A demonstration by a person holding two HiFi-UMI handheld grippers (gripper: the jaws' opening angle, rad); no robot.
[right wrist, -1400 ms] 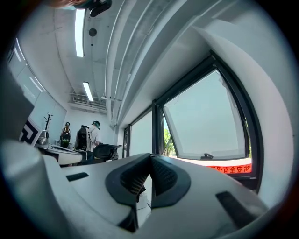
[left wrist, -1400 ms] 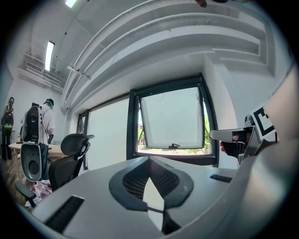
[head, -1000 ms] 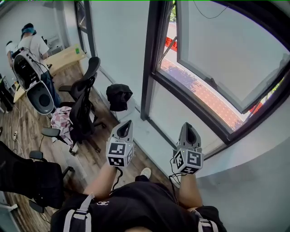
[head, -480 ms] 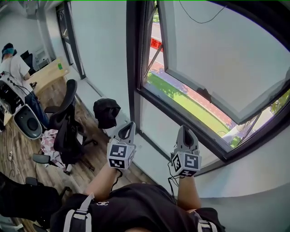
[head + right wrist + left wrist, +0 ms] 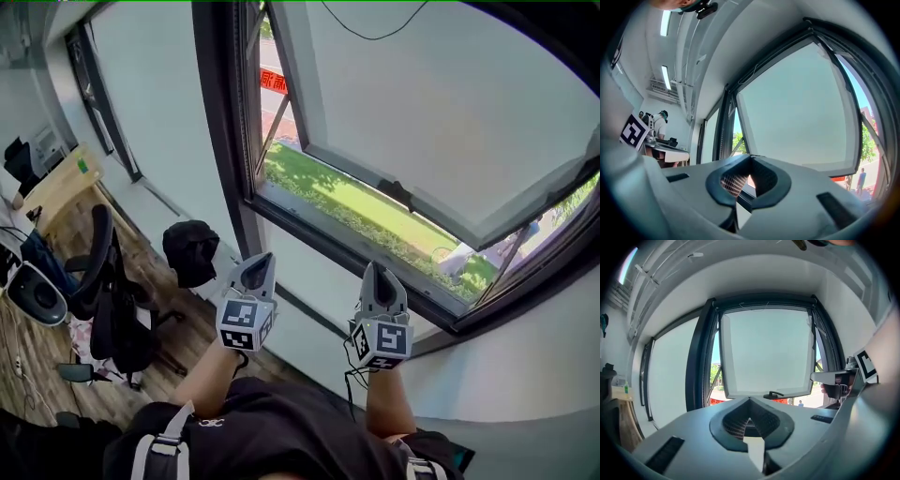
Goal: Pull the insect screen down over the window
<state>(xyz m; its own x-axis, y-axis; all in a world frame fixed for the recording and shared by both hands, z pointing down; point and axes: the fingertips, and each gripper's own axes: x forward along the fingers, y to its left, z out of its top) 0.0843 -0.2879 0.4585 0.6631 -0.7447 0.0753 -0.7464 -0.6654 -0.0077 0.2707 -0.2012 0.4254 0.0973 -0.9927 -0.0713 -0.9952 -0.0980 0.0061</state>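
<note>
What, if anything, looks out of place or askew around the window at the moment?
Nothing looks damaged or spilled. The window sash stands tilted open outward at its bottom edge, and a thin dark cord sags across its top, which looks slightly untidy.

Closed left tool (image 5: 750,401), tilted-open window sash (image 5: 764,352), black handle (image 5: 774,394)

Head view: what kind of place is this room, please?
Most likely an office: a black swivel chair on wood flooring, a wooden desk further back, and a large dark-framed window open over a lawn.
</note>
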